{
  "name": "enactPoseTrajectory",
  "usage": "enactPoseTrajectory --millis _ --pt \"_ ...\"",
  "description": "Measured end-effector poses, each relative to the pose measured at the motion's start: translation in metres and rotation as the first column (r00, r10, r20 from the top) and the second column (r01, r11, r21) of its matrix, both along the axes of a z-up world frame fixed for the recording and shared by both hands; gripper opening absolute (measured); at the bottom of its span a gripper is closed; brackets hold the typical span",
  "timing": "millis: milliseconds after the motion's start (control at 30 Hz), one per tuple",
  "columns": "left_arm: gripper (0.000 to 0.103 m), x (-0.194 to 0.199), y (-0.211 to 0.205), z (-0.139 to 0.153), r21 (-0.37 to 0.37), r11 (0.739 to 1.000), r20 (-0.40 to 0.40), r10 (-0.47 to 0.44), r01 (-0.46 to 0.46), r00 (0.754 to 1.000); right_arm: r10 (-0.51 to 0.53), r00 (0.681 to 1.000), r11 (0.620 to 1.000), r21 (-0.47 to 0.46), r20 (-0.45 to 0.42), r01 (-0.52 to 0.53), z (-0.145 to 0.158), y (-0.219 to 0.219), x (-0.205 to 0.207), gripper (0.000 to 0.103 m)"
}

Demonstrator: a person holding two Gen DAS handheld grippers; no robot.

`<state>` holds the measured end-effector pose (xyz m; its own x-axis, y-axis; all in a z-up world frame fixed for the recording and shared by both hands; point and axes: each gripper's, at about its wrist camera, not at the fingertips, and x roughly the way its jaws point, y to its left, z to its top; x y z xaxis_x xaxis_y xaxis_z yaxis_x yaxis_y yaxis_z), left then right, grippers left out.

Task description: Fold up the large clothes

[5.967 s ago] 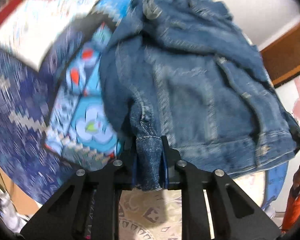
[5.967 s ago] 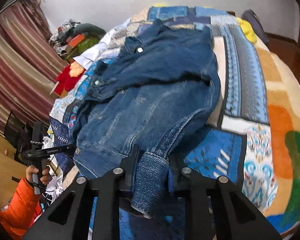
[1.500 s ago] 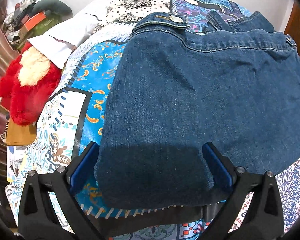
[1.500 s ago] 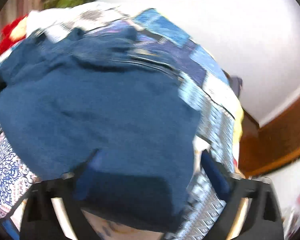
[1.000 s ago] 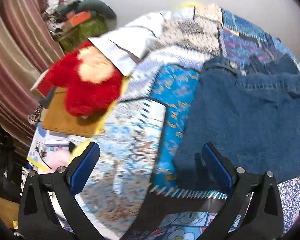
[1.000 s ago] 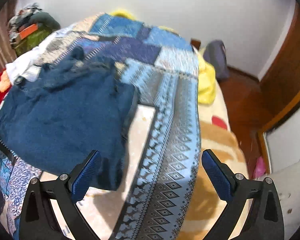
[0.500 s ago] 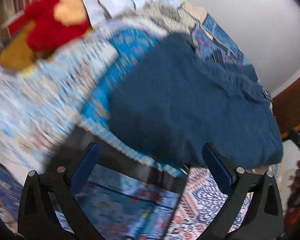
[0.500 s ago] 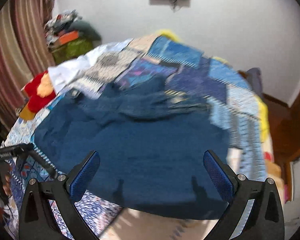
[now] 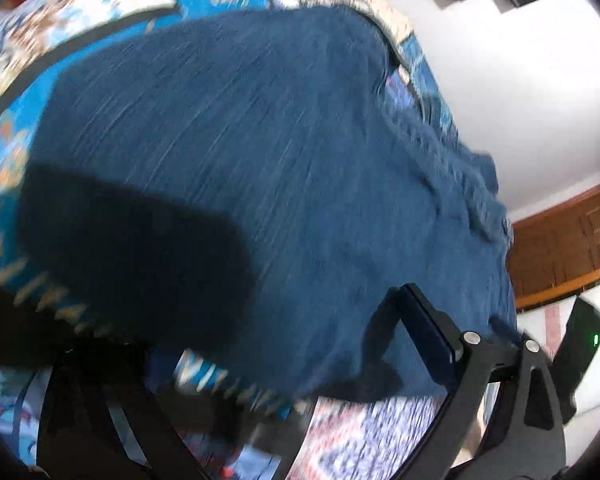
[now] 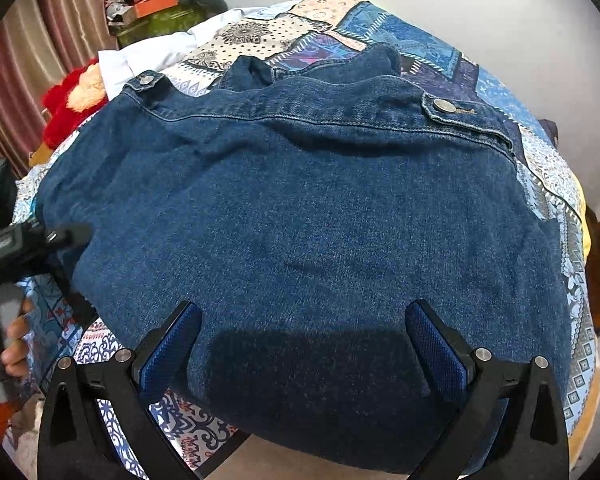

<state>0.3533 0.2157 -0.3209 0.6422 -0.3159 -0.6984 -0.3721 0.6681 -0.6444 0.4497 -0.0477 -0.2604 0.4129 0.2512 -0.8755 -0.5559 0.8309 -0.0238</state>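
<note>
A dark blue denim jacket [image 10: 308,208] lies folded into a broad flat bundle on the patchwork bedspread [image 10: 412,40], back panel up, metal buttons at its far corners. My right gripper [image 10: 300,344] is open and empty, its blue pads [image 10: 436,344] spread over the jacket's near edge. My left gripper [image 9: 284,352] is open and empty over the jacket [image 9: 260,152]; that view is motion-blurred and only the right finger [image 9: 432,328] shows clearly. The left gripper also shows in the right wrist view [image 10: 24,240], at the jacket's left edge.
A red plush toy [image 10: 72,100] and a white cloth [image 10: 156,52] lie at the bed's far left. Piled clutter [image 10: 160,0] stands beside striped curtains [image 10: 40,60]. A wooden door [image 9: 568,248] and white wall are to the right.
Both grippers let go of the jacket's sleeves and opened wide. The jacket now lies folded flat. The left gripper keeps swinging to the right; the right gripper has moved close over the jacket.
</note>
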Motion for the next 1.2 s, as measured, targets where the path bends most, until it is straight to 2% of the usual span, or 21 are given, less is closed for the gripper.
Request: enactPoseTrajectory --millis 67,133,167,200,267,300,333,400,533,667,800,900,967,1100,1200 --pt "0.097 0.013 -0.002 0.003 0.013 0.999 0.015 0.029 -0.03 0.999 0.002 1.0 1.0 0.005 -0.004 -0.002 0.0 -0.001 -0.001 0.103" --pt "0.095 0.022 0.0 0.004 -0.003 0.997 0.019 0.079 -0.079 0.997 0.008 1.0 1.0 0.001 -0.004 -0.008 0.001 -0.001 -0.001 0.103" --pt "0.088 0.027 0.003 0.001 -0.009 0.994 0.014 0.105 -0.105 0.994 0.009 1.0 1.0 -0.001 -0.006 -0.009 0.002 -0.001 -0.002 0.103" --pt "0.071 0.029 0.005 0.001 -0.006 0.992 0.004 0.129 -0.129 0.992 0.01 1.0 1.0 -0.003 -0.009 -0.01 0.004 -0.001 -0.002 0.103" --pt "0.047 0.031 0.01 0.003 0.02 0.985 -0.019 0.17 -0.169 0.985 0.01 1.0 1.0 -0.006 -0.021 -0.01 0.007 0.0 -0.003 0.103" --pt "0.042 0.03 0.013 0.007 0.014 0.983 -0.011 0.185 -0.185 0.983 0.009 0.999 1.0 -0.006 -0.031 -0.009 0.01 0.0 -0.004 0.103" --pt "0.04 0.027 0.014 0.013 0.008 0.979 0.007 0.206 -0.206 0.979 0.009 0.999 1.0 -0.003 -0.04 -0.009 0.014 0.0 -0.005 0.103" --pt "0.036 0.02 0.01 0.028 0.052 0.975 0.046 0.213 -0.215 0.976 0.007 0.999 1.0 0.007 -0.045 -0.007 0.022 0.001 -0.007 0.103" --pt "0.033 0.009 -0.005 0.069 0.178 0.96 0.127 0.193 -0.214 0.973 0.018 1.0 0.999 0.042 0.005 -0.018 0.046 0.012 -0.012 0.103" --pt "0.033 -0.004 -0.012 0.097 0.236 0.948 0.171 0.177 -0.215 0.969 0.051 0.998 0.996 0.077 0.036 -0.054 0.057 0.037 -0.015 0.103" --pt "0.033 -0.009 -0.012 0.107 0.283 0.935 0.159 0.172 -0.212 0.972 0.104 0.995 0.993 0.049 -0.013 -0.103 0.03 0.074 -0.017 0.103" --pt "0.033 -0.003 -0.014 0.098 0.305 0.929 0.129 0.178 -0.21 0.976 0.136 0.986 0.991 0.007 -0.097 -0.136 -0.009 0.098 -0.019 0.103" --pt "0.033 -0.001 -0.015 0.089 0.357 0.911 0.106 0.179 -0.206 0.978 0.141 0.984 0.99 0.014 -0.108 -0.14 -0.022 0.105 -0.019 0.103" --pt "0.033 0.001 -0.017 0.085 0.378 0.903 0.106 0.177 -0.205 0.978 0.202 0.974 0.977 -0.043 -0.101 -0.208 -0.027 0.117 -0.019 0.103" --pt "0.032 0.003 -0.025 0.103 0.43 0.883 0.137 0.141 -0.187 0.98 0.203 0.967 0.978 -0.013 -0.157 -0.207 -0.022 0.111 -0.013 0.103"
